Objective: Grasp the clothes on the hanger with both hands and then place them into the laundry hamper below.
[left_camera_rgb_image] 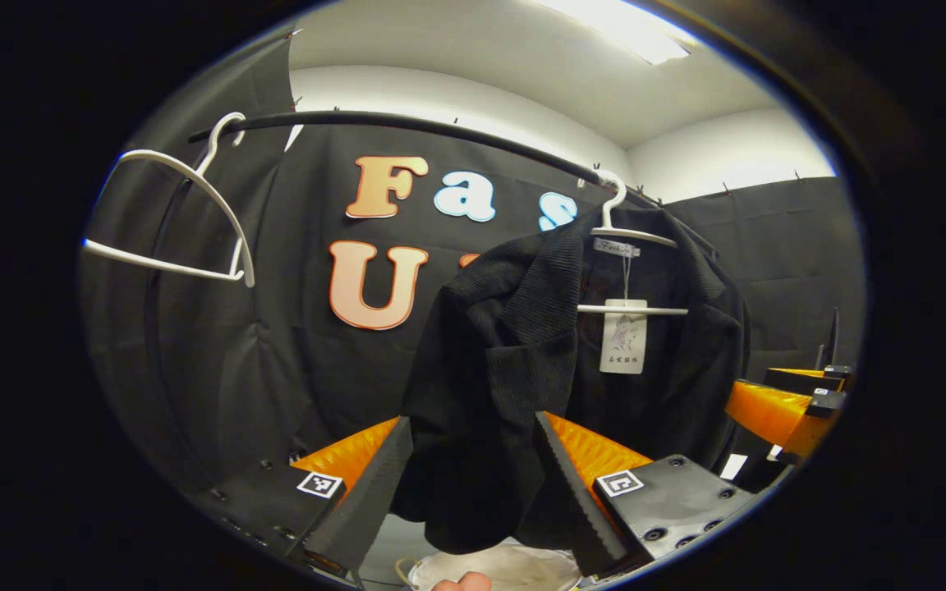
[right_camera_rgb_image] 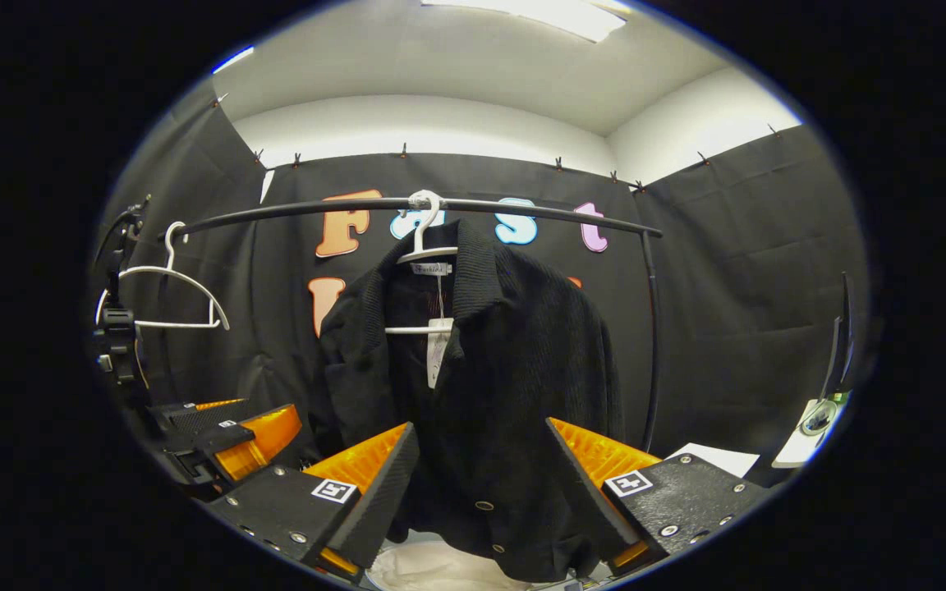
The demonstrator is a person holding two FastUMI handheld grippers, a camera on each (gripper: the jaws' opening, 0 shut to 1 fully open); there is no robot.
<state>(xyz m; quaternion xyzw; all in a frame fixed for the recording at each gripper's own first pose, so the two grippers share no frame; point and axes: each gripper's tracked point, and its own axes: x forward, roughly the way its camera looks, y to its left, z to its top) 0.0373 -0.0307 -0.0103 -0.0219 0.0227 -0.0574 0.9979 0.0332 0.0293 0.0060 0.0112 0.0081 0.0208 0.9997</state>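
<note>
I'm holding both grippers, left (left_camera_rgb_image: 473,480) and right (right_camera_rgb_image: 481,484), jaws wide, before the jacket (right_camera_rgb_image: 473,394) hanging at 12 o'clock; the hamper (right_camera_rgb_image: 432,570) is sitting at 6.

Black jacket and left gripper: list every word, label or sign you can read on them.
Neck label of the black jacket: too blurred to read.
Hang tag: print too small to read.
Square marker on the left gripper: a black-and-white code, no words.
</note>
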